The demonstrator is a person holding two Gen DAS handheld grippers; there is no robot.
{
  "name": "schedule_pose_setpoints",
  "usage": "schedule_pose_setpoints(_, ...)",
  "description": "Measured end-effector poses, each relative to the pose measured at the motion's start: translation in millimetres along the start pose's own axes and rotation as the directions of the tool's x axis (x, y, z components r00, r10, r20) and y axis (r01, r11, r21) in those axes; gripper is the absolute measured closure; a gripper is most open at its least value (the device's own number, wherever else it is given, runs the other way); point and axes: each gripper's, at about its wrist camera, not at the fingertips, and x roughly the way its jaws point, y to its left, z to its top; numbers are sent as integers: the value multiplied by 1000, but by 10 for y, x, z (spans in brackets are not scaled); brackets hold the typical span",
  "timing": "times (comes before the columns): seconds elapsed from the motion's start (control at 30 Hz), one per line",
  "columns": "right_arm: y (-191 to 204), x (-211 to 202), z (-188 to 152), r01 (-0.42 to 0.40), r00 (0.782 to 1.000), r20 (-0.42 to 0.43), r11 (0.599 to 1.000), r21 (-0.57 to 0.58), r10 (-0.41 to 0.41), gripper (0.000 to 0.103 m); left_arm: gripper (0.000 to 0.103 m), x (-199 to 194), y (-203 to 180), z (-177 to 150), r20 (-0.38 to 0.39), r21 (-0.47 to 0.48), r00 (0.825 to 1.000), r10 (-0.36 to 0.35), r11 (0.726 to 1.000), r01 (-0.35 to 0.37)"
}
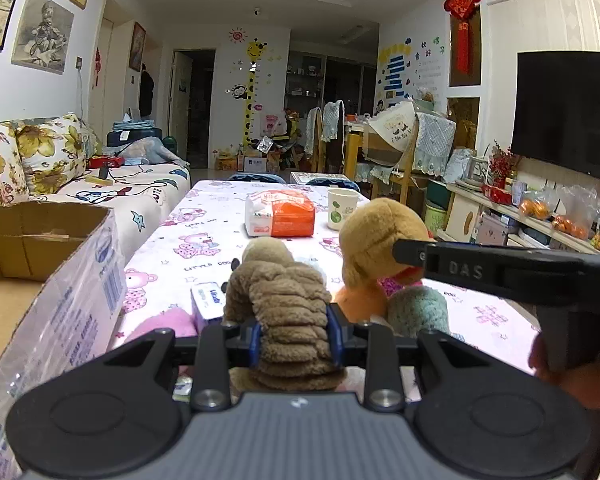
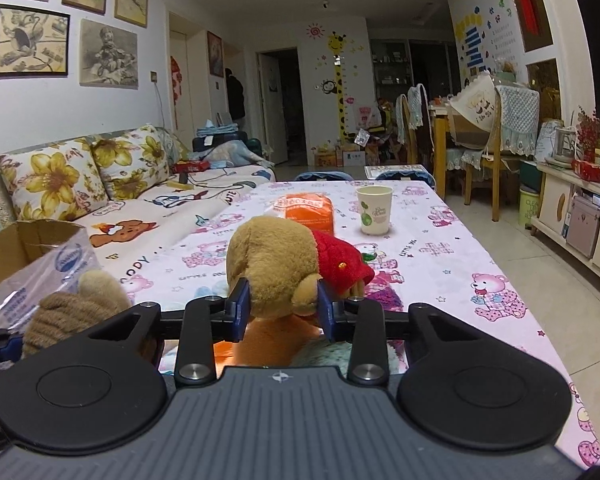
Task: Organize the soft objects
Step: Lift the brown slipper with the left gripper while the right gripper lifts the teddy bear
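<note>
Right, the long table [image 2: 460, 240] under its pink teddy-bear cloth runs away toward the far end of the room, with the flowered sofa [image 2: 100, 176] along its left side. At the near left corner an open cardboard box [image 1: 52, 248] stands, its side wrapped in printed plastic. Farther up the table an orange-and-white packet [image 1: 280, 214] lies, and just right of it a white paper cup [image 2: 374, 210] stands upright.

Now the toys, bunched at the near end. The left gripper [image 1: 296, 338] has its blue pads squeezed onto a ribbed grey-brown plush [image 1: 278, 284], narrow and firm. Beside it, to the right, the right gripper [image 2: 285, 306] is clamped on the head of a tan plush bear [image 2: 272, 260], pads pressing into the fur either side. A red knitted cap [image 2: 342, 266] clings to the bear's right side. Low beneath, an orange plush [image 1: 360, 300], a teal plush [image 1: 418, 310] and a pink one [image 1: 172, 322] sit against each other, beside a small tissue pack [image 1: 208, 300].
</note>
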Motion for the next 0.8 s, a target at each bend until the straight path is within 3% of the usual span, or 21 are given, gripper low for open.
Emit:
schedule_pose_setpoints(0.37, 134, -81, 63, -56, 998, 10, 998, -12, 56, 62, 73, -44, 128, 7, 18, -43, 1000, 14, 999, -13)
schedule_pose_setpoints(0.67, 114, -38, 4, -105, 991, -85, 994, 20, 107, 62, 73, 46, 89, -90, -58, -13, 998, -20, 1000, 19)
schedule_pose_setpoints(0.8, 130, 18, -34, -119, 985, -125, 993, 7, 119, 54, 73, 116, 13, -167, -103, 25, 994, -40, 999, 42)
